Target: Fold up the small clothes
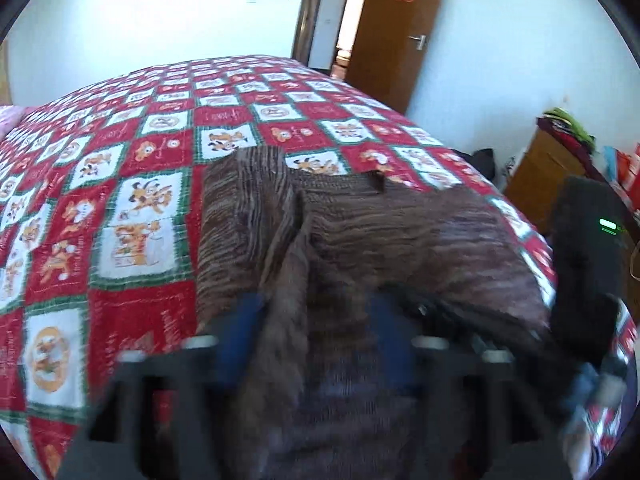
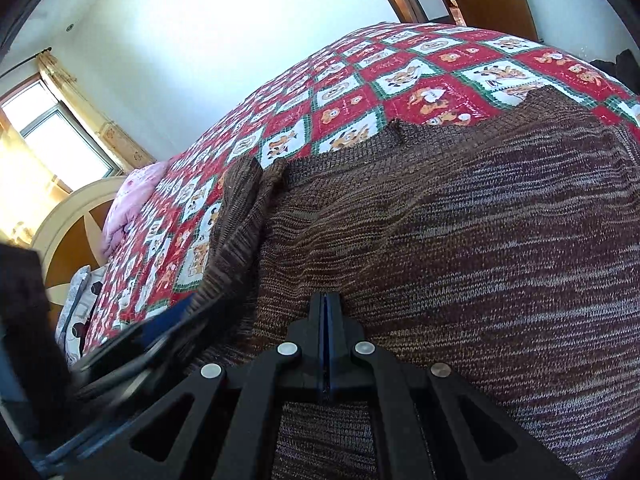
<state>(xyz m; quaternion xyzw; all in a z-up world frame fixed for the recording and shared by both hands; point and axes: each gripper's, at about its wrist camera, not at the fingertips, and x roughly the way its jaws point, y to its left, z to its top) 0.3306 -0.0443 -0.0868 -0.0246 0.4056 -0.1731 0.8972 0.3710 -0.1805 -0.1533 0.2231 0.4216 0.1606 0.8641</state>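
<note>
A brown marled knit sweater (image 2: 460, 240) lies spread, partly folded, on the bed.

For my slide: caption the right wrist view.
Shut right tongs rest on a brown sweater spread over a red quilt.

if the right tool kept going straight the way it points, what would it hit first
Most likely the brown knit sweater: the shut right tool points down at it, and the knit fills the view ahead. Depth is unclear.

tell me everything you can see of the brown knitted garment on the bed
The brown knitted garment is a marled brown and grey ribbed knit lying on the red, white and green checked bedspread. One part is folded over at its left. It runs between the left gripper's open fingers; the right gripper is shut over it.
</note>
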